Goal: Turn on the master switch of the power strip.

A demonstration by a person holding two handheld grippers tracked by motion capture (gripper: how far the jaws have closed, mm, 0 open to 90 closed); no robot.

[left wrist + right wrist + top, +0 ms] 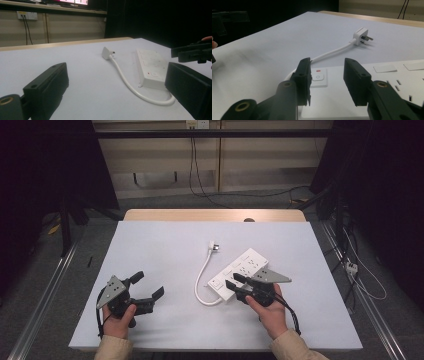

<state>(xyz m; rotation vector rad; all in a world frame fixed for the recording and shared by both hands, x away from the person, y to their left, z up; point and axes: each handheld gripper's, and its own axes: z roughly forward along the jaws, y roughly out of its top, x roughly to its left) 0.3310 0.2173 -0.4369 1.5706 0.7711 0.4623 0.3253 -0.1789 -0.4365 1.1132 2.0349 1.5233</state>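
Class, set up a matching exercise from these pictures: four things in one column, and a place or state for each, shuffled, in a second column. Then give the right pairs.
Things
1. white rectangular plastic power strip
2. white three-pin plug
3. left gripper
4. right gripper

Places or states
A. jaws wide apart over bare table, away from the strip
B. lies loose on the table at the far end of the white cable
C. jaws poised above the switch end of the strip
D. lies flat on the table, nothing plugged in

Pairs: 1-D, 2-B, 3-A, 4-C

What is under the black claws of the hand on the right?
Under the right gripper lies the white power strip, at its switch end. The strip's near edge is hidden behind the jaws.
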